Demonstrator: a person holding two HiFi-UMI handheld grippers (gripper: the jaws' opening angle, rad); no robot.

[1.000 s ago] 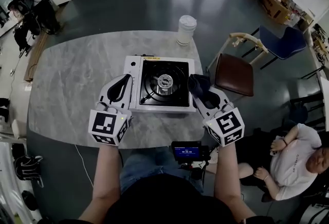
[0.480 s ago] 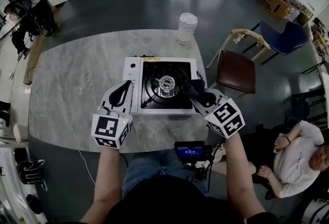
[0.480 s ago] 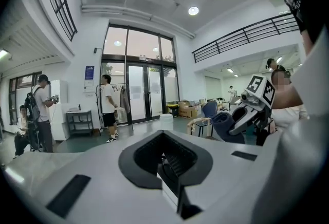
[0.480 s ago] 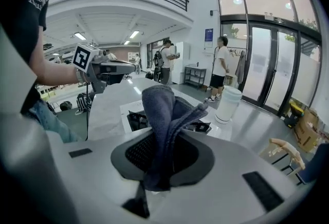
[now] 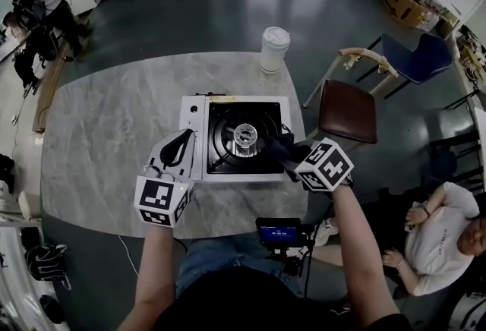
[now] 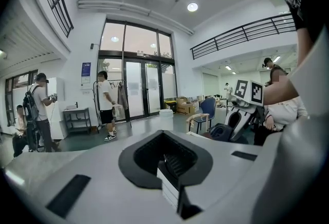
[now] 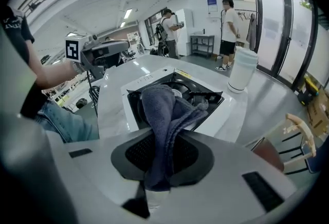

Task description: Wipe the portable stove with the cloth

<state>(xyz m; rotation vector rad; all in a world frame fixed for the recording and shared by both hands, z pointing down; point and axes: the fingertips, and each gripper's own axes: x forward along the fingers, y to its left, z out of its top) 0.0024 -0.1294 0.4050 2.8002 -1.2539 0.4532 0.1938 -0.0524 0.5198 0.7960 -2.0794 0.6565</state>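
The portable stove (image 5: pixel 228 141) is set near the front edge of the grey table (image 5: pixel 114 117), squarely before the person, with its long axis running from left to right and its white control panel at the left end. The dark cloth (image 5: pixel 279 146) is bunched and pinched between the fingers of the right gripper (image 7: pixel 162 153), which are closed narrowly on its lower end, so that its loose folds stand out ahead of them. The cloth is held over the right near part of the black burner pan, with the burner ring just beyond it; whether it is pressed onto the surface cannot be told. The stove thus lies straight ahead of and below the right fingers, and a stroke leftward along the long axis is judged to be what the wipe calls for. The left gripper (image 5: pixel 184 137) is held at the stove's left near corner, its fingers together with nothing between them, and it is judged well placed to steady the stove. A white lidded cup (image 5: pixel 274 48) is seen beyond the stove, well apart.
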